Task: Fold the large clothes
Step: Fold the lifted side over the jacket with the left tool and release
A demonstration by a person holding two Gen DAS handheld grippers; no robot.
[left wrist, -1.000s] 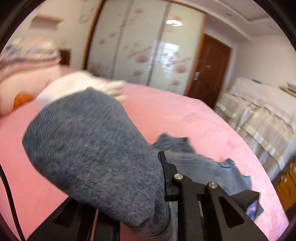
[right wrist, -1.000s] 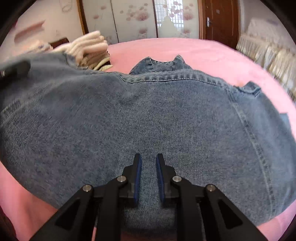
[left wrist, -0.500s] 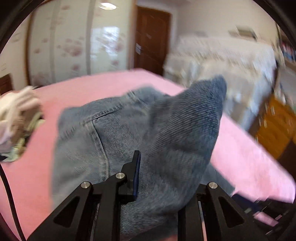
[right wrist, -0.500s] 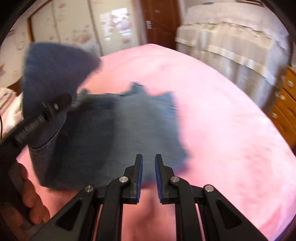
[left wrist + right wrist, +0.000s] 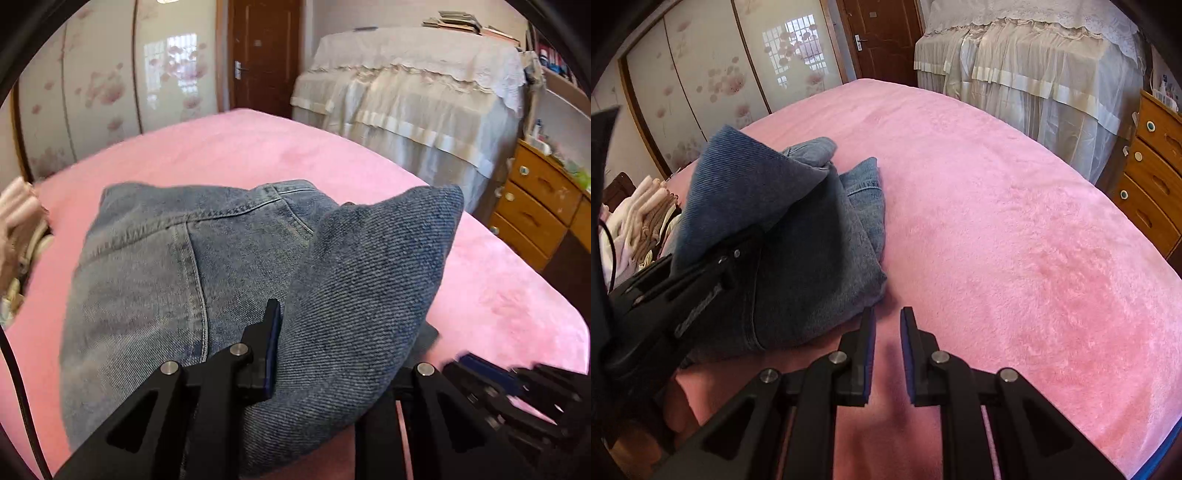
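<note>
A pair of blue denim jeans (image 5: 155,266) lies folded on the pink bed (image 5: 240,147). My left gripper (image 5: 332,343) is shut on a thick fold of the jeans, whose corner (image 5: 406,236) sticks up over the right finger and hides it. In the right wrist view the jeans (image 5: 812,240) lie at the left, with the left gripper (image 5: 694,291) clamped on them. My right gripper (image 5: 886,321) hovers just off the jeans' near right corner, jaws a narrow gap apart with nothing between them.
A pile of pale clothes (image 5: 639,214) lies at the bed's left side. A covered bed or sofa (image 5: 1034,55) and a wooden drawer chest (image 5: 1152,173) stand to the right. Wardrobe doors (image 5: 713,74) and a brown door (image 5: 882,33) are behind.
The left gripper has carried the denim fold over onto the jeans and lowered it. The right gripper has let go of the jeans and drawn back to their near right corner.
</note>
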